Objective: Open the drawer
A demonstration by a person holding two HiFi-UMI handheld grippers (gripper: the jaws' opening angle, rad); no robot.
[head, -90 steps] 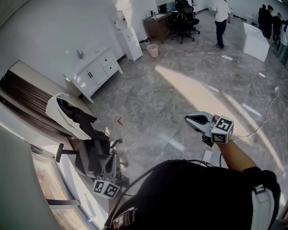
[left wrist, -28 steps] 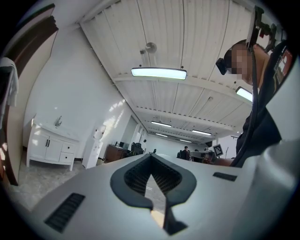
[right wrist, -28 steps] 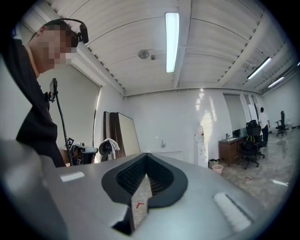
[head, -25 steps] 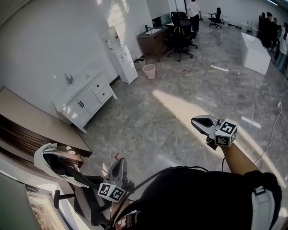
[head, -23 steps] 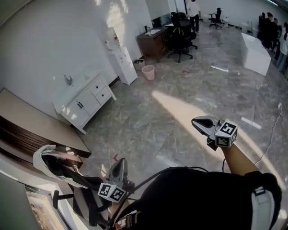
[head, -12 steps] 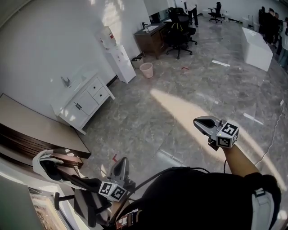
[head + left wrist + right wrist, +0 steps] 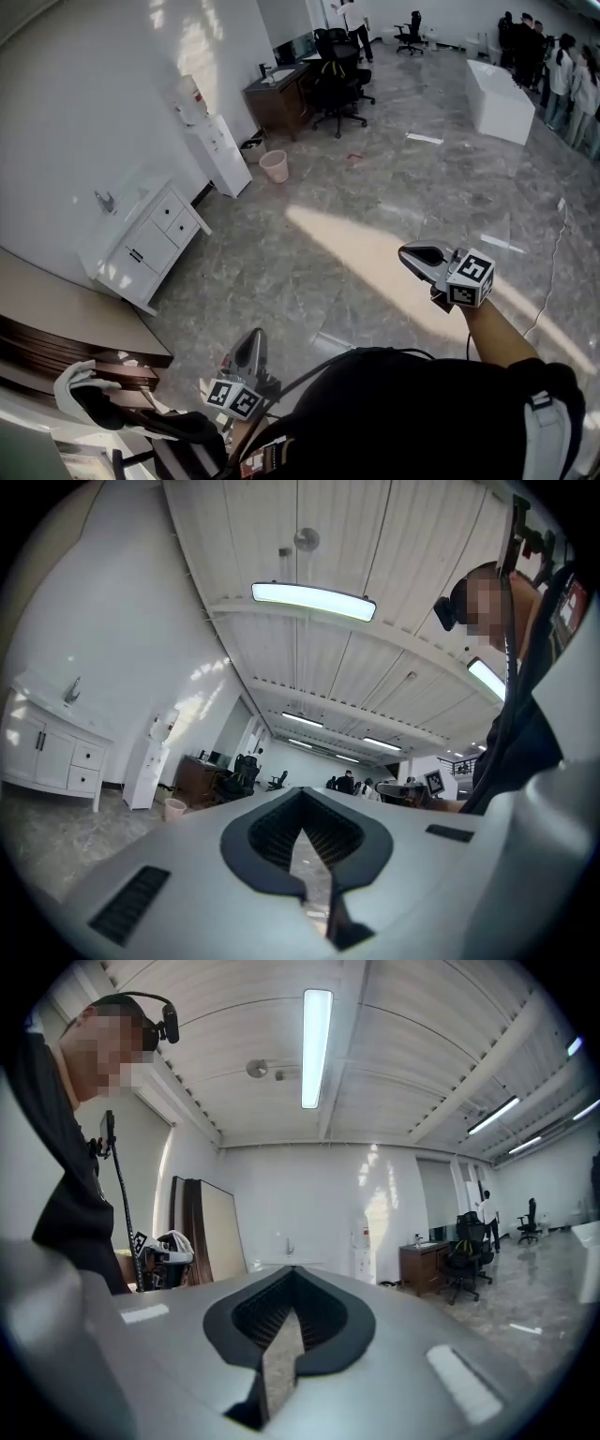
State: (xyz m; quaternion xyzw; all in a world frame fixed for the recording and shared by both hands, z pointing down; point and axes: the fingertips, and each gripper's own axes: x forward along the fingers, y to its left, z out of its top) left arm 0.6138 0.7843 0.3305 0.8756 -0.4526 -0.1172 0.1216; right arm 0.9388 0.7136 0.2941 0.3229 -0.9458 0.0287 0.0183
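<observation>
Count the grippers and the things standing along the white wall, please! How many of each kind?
Grippers: 2 (left gripper, right gripper)
White cabinet: 1
Water dispenser: 1
Bin: 1
Brown desk: 1
Total: 6

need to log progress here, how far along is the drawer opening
Done: nothing yet. The drawers of the white cabinet all sit closed. In hand: nothing. The left tongs and right tongs are shut and empty, a stretch of floor short of the cabinet. Left: reach it, grip a drawer handle, pull.
</observation>
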